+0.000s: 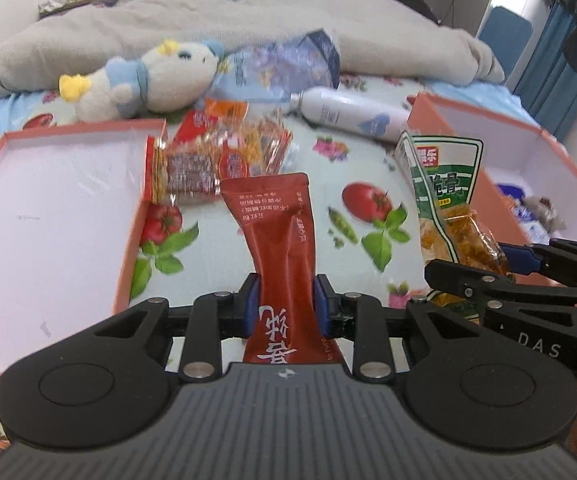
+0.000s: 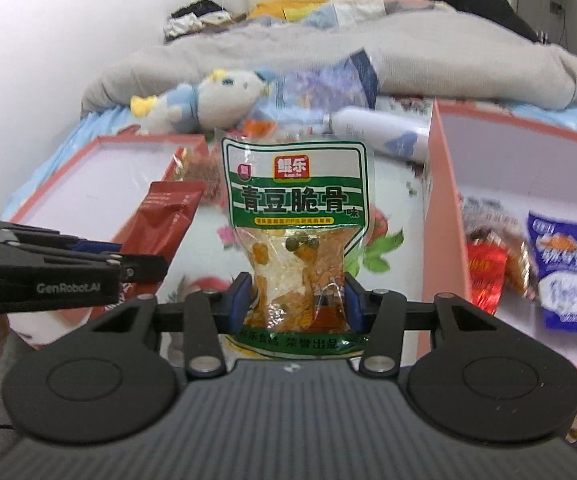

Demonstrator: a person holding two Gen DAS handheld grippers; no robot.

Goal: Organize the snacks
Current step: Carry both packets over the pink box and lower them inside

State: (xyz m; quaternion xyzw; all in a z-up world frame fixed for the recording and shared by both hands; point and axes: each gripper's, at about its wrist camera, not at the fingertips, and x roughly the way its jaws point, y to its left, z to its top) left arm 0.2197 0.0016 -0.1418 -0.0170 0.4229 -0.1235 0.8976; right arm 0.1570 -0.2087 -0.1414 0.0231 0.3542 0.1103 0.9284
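Red sachet (image 1: 278, 248) stands lengthwise, pinched in left tongs (image 1: 287, 307); right tongs (image 2: 295, 300) clamp upright green packet (image 2: 294, 216).

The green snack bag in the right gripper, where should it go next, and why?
Probably a short move right, over the pink box, then let go. The right gripper is shut on the green snack bag and holds it up off the bed, and that box, just to its right, already has other snacks lying in it. The left gripper holds a red packet.
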